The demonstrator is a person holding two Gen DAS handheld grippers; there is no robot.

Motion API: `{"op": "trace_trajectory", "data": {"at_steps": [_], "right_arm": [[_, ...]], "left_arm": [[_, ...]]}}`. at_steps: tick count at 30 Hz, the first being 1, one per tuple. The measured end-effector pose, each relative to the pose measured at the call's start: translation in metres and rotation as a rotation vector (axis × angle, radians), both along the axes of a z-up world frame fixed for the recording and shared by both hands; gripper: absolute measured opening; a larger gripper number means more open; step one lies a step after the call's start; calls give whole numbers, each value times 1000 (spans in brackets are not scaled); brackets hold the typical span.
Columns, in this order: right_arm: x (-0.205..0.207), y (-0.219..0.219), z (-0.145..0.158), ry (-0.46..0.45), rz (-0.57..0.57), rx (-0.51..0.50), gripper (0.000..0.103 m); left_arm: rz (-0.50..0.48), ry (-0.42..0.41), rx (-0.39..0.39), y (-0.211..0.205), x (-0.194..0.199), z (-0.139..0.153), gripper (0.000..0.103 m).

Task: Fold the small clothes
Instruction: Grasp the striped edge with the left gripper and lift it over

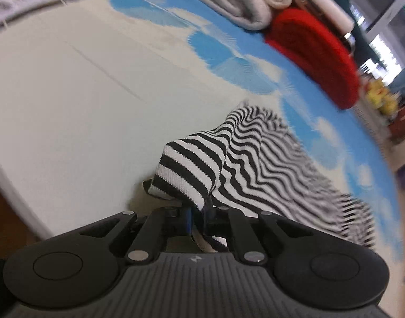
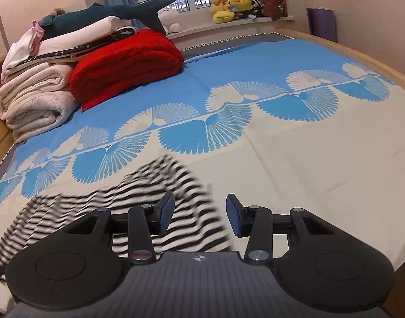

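The striped garment (image 1: 245,159), black and white, lies on the bed (image 1: 70,106), on the cream part of a blue-and-cream sheet (image 2: 282,145) with a fan pattern. One edge of it is pinched in the left gripper (image 1: 198,213), whose jaws are clenched on the cloth; that edge is lifted off the sheet and the rest trails away across the bed. The right gripper (image 2: 200,216) hangs above the garment's near corner with its jaws apart and nothing between them; the pads touch no cloth. In the right wrist view the garment is blurred. At the far side of the bed sit a folded red blanket (image 2: 125,66), rolled cream blankets (image 2: 35,100) and a plush shark (image 2: 109,13) on top of a pile. Yellow plush toys (image 2: 229,4) sit on the window ledge.
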State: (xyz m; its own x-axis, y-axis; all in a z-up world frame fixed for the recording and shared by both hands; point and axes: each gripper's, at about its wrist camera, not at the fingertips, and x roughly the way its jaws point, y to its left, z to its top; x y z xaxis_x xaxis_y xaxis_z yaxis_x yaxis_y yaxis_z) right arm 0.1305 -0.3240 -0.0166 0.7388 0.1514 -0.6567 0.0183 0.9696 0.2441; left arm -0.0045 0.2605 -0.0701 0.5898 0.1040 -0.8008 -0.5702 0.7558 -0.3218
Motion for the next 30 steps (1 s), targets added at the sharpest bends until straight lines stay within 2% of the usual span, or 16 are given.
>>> {"op": "trace_trajectory", "data": {"at_steps": [2, 4, 7, 11, 14, 17, 19, 20, 22, 23, 25, 27, 30], "right_arm": [[1, 1, 0, -1, -1, -2, 45], [1, -1, 1, -5, -5, -8, 45], [0, -9, 4, -13, -20, 1, 45], [-3, -28, 11, -43, -52, 17, 45], [-7, -46, 14, -67, -77, 14, 45], [-10, -65, 13, -73, -104, 25, 45], [-13, -78, 12, -71, -123, 33, 45], [-14, -85, 12, -70, -133, 40, 45], [-15, -97, 11, -67, -154, 59, 45], [-17, -102, 11, -64, -166, 69, 45], [-18, -110, 10, -56, -177, 93, 45], [-20, -113, 9, -52, -165, 116, 45], [-20, -108, 12, -59, -107, 141, 45]], "left_arm": [[-18, 32, 67, -6, 1, 9, 7], [-78, 20, 167, -25, 8, 32, 7], [-200, -73, 299, -74, 22, 73, 7], [-410, -215, 342, -170, 52, 117, 6], [-593, -290, 334, -254, 65, 125, 6], [-788, -332, 290, -338, 71, 104, 6], [-901, -267, 194, -375, 79, 74, 10], [-964, -178, 120, -391, 87, 53, 11], [-993, -66, 32, -399, 99, 32, 11], [-980, -53, -6, -393, 102, 33, 11], [-968, -88, -40, -375, 102, 48, 13], [-957, -119, 5, -350, 99, 72, 13], [-934, -121, 147, -313, 89, 102, 13]]}}
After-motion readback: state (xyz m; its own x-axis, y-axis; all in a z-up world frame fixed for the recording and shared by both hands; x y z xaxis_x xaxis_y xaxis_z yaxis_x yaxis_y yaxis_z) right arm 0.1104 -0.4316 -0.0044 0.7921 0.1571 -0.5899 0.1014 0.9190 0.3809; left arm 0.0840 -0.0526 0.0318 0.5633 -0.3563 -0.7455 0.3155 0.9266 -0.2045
